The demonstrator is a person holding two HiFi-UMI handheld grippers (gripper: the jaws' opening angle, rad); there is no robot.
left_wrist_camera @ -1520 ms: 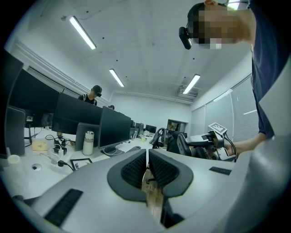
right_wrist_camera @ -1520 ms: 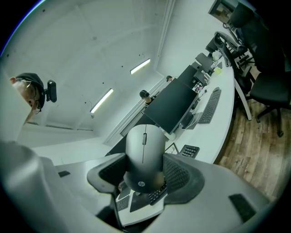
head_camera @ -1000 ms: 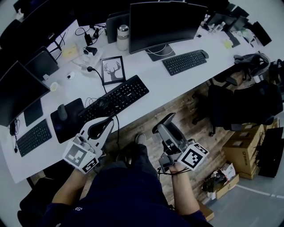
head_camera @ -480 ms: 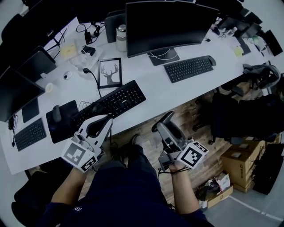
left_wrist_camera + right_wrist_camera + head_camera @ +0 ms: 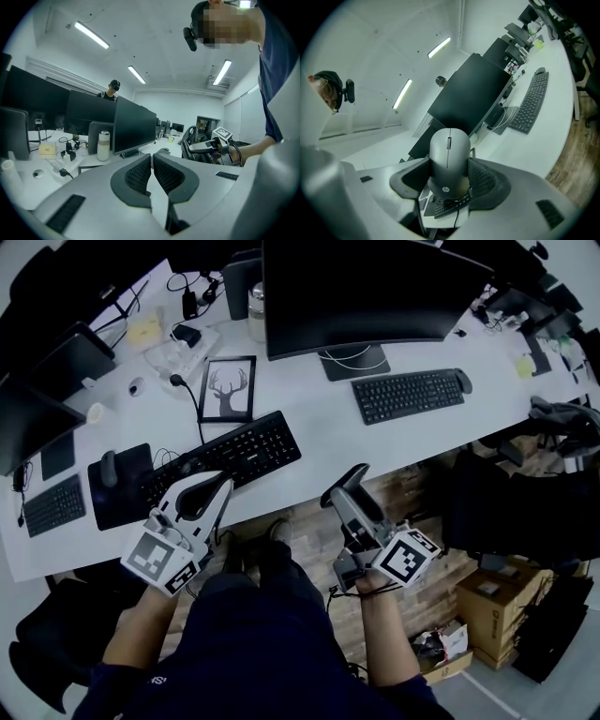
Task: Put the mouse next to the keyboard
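Clamping mouse [image 5: 449, 152] in R gripper [image 5: 450, 171] fingers [image 5: 486, 180]; L gripper [image 5: 152, 161] fingers [image 5: 137, 174] clenched, empty.

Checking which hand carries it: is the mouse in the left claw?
No, the left claw is shut empty; the mouse sits clamped in the right claw.

Bare desk [image 5: 323, 451] right of keyboard [image 5: 225, 460] — frame [image 5: 230, 388] behind.

The mouse [image 5: 449, 154] is matte grey with a small pale logo. The nearest keyboard [image 5: 225, 457] is black and lies on a white surface [image 5: 328, 423]. A black-framed picture [image 5: 228, 388] shows a dark stag's head on white. The floor [image 5: 403, 488] is brown wood planks.
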